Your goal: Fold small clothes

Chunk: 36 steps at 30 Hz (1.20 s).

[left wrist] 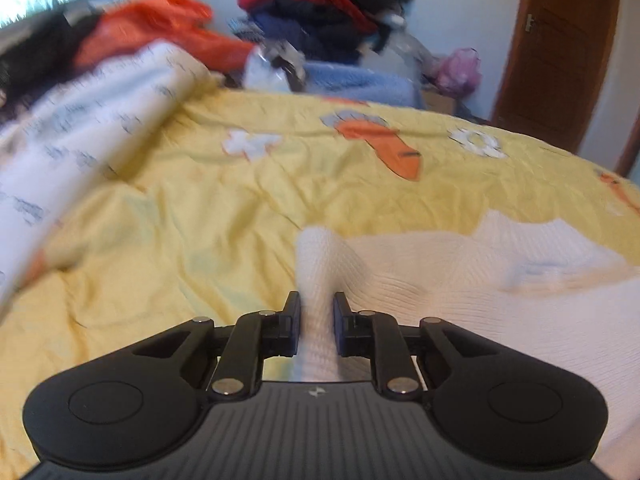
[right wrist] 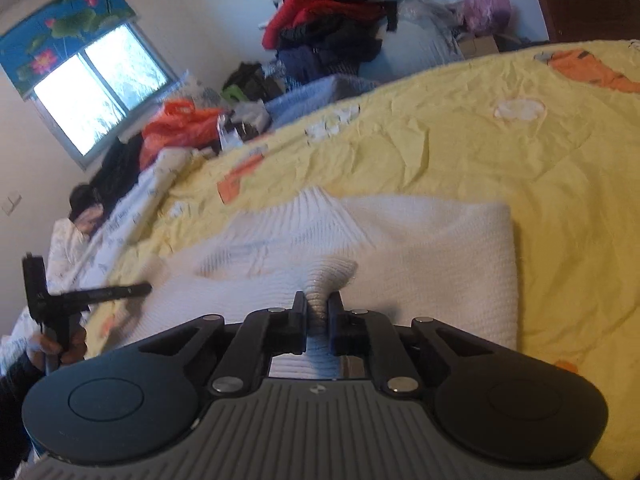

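Two grippers, two pinches, so here's where we're at. Our left gripper [left wrist: 317, 308] is clamped on a bunched-up ridge of the white knit garment [left wrist: 460, 276], and the fabric stands up in a little peak between the pads. Our right gripper [right wrist: 318, 312] is pinched tight on another gathered bit of the same piece, a small fan of knit poking out past the fingertips.

The garment lies spread on the yellow bedspread [right wrist: 440, 152], near the edge of the bed closest to us, well away from the far edge where the clothes pile [right wrist: 324, 32] sits. It looks already doubled at least once, with a straight side on the right in the right wrist view.

What we reckon the next move hangs on: both grips sit on our near side of the garment, and the rest of the cloth stretches away from the fingers toward the middle of the bed. Seen from the right wrist, the left gripper [right wrist: 132, 290] comes in low from the left end, so the long axis seems to run side to side between our two hands. Neither hand looks clearly nearer, so folding should mean carrying both held points forward together.
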Motion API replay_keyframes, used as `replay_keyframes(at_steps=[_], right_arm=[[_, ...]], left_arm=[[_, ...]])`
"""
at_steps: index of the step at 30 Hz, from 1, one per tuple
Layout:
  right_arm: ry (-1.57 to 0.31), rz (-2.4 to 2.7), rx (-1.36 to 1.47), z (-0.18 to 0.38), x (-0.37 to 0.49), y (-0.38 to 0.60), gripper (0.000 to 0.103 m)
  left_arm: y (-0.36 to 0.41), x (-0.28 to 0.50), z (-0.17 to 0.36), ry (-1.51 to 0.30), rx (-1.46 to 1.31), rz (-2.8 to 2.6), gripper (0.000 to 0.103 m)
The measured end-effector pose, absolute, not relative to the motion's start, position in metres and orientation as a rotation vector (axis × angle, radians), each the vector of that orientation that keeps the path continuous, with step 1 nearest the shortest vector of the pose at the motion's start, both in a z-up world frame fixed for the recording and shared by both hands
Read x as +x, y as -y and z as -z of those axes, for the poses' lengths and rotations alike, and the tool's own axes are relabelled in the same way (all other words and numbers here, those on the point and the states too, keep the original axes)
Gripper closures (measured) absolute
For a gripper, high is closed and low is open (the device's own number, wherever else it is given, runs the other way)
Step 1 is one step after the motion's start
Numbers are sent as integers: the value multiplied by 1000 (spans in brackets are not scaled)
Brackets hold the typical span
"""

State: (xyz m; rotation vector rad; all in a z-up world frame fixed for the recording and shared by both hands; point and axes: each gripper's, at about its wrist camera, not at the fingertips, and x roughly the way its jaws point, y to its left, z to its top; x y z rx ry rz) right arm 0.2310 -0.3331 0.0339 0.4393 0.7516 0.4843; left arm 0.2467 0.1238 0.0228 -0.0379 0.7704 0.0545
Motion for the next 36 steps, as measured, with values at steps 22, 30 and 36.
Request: replay_keyframes(at_steps=[22, 30, 36], right_arm=[[-612, -277, 309, -44, 216, 300, 66], [-672, -297, 182, 1, 226, 274, 72], [-637, -284, 217, 6, 218, 278, 76]], left_arm=[[-29, 200, -29, -528, 342, -31, 18], [-56, 225, 8, -698, 71, 33, 11], [-45, 222, 8, -677, 133, -18, 7]])
